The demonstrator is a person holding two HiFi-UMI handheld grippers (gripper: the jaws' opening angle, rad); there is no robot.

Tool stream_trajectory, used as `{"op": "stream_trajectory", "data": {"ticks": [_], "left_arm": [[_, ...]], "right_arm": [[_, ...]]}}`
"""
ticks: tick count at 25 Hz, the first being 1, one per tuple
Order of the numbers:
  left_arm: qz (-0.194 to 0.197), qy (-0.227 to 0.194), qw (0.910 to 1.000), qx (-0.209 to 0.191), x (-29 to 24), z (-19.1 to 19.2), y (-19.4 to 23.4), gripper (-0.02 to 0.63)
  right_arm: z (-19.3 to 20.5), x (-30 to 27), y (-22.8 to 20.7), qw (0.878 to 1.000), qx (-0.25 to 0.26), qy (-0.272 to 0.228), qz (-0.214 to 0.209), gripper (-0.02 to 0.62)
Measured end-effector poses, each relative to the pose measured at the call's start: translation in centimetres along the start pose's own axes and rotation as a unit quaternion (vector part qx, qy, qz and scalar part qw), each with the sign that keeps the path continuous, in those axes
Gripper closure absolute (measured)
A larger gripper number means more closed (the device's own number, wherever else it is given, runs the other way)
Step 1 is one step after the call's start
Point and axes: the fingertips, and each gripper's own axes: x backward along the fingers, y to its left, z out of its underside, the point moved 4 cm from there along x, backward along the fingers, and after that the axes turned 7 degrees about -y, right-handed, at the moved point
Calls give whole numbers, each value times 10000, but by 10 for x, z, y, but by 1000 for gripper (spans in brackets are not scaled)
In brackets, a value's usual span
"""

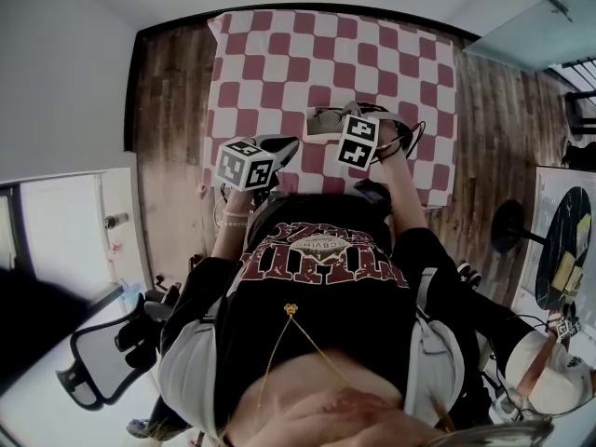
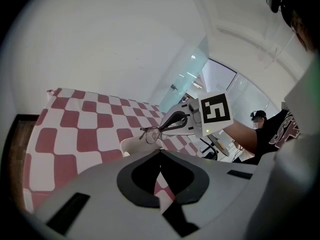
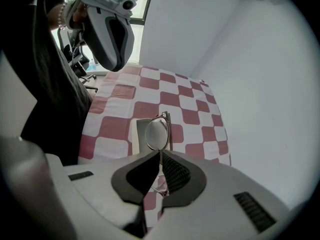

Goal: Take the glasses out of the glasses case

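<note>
My right gripper (image 3: pixel 160 153) is shut on thin-rimmed glasses (image 3: pixel 157 133), gripping the frame so one lens stands up just past the jaw tips. The glasses hang over the open white glasses case (image 3: pixel 142 134), which lies on the red-and-white checked tablecloth (image 3: pixel 190 116). From the left gripper view, the right gripper (image 2: pixel 176 120) holds the glasses (image 2: pixel 152 133) slightly above the case (image 2: pixel 134 145). My left gripper (image 2: pixel 160 152) is shut with nothing in it, a short way left of the case. In the head view both the left gripper (image 1: pixel 289 144) and the right gripper (image 1: pixel 323 119) are near the table's front.
The checked cloth covers a table (image 1: pixel 279 54) standing on a dark wood floor (image 1: pixel 172 110). A white wall lies behind the table. An office chair (image 1: pixel 102 357) is at the lower left, and a round black stool base (image 1: pixel 510 226) is to the right.
</note>
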Motion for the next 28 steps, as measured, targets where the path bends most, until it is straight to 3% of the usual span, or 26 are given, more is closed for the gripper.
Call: {"op": "stream_trajectory", "data": {"ticks": [28], "left_arm": [[243,215,9995,-34,-18,10,-10,607]], "right_arm": [[-14,72,-9,9996,140,-119,199,563]]}}
